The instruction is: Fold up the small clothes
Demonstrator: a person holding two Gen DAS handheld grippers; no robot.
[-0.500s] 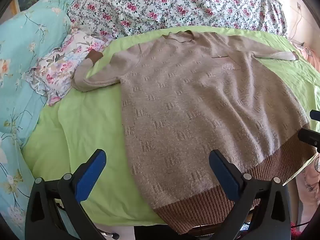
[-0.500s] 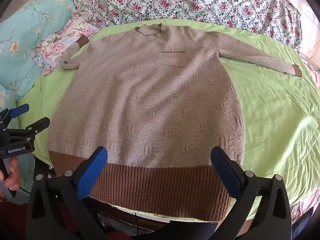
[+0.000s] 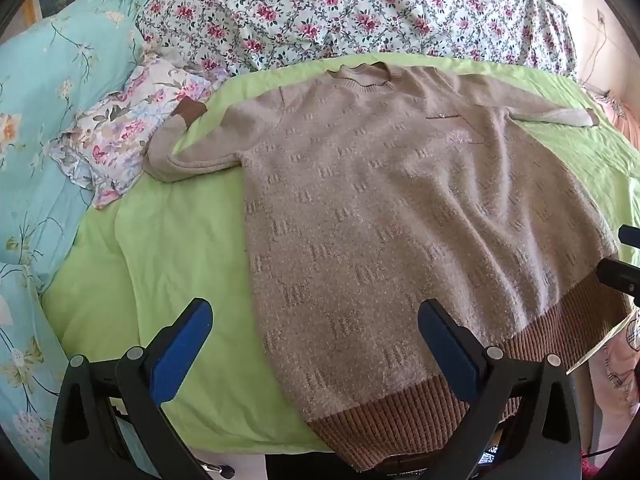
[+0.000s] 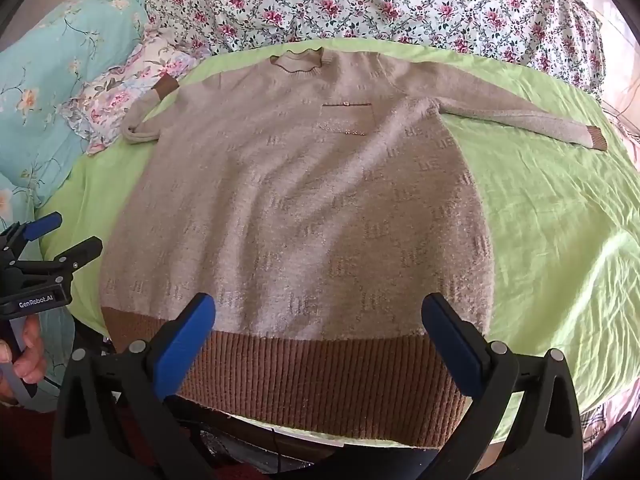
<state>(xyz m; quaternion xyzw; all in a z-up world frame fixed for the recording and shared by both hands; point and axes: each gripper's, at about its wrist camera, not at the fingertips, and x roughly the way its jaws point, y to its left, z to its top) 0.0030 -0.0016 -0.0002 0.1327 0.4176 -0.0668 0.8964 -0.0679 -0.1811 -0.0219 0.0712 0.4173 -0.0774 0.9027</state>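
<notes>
A beige knit sweater (image 3: 400,216) with a brown ribbed hem lies flat, front up, on a green sheet (image 3: 160,264); it also shows in the right wrist view (image 4: 304,200). Its left sleeve is bent back at the elbow, its brown cuff (image 3: 188,110) on a floral pillow. The right sleeve (image 4: 520,120) lies straight out. My left gripper (image 3: 316,340) is open and empty above the sweater's lower left edge. My right gripper (image 4: 320,332) is open and empty above the hem (image 4: 320,376).
A floral quilt (image 3: 360,12) lies bunched along the back. A turquoise flowered cover (image 3: 44,120) and a small floral pillow (image 3: 120,136) are at the left. The bed's near edge runs just under the hem. The left gripper shows at the left in the right wrist view (image 4: 44,248).
</notes>
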